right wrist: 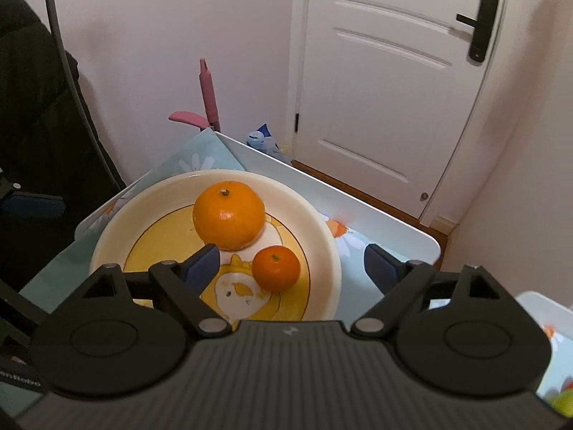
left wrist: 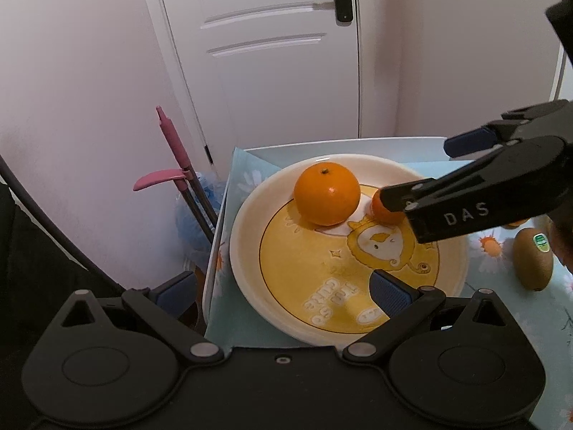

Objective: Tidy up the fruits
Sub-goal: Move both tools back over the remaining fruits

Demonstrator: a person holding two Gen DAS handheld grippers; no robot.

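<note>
A cream plate (left wrist: 250,279) (right wrist: 322,251) with a yellow cartoon centre sits on the table. A large orange (left wrist: 326,193) (right wrist: 229,215) rests at its far side. A small mandarin (right wrist: 275,268) lies on the plate between my right gripper's (right wrist: 292,268) open jaws; in the left wrist view the mandarin (left wrist: 381,211) is partly hidden behind the right gripper (left wrist: 422,175). A brown kiwi (left wrist: 533,259) with a green sticker lies on the cloth right of the plate. My left gripper (left wrist: 286,292) is open and empty over the plate's near edge.
The white table (right wrist: 394,215) carries a light blue daisy-print cloth (left wrist: 236,186). A pink-handled mop (left wrist: 179,165) leans on the wall left of the table. A white door (right wrist: 394,89) stands behind. Something yellow-green (right wrist: 562,403) shows at the lower right.
</note>
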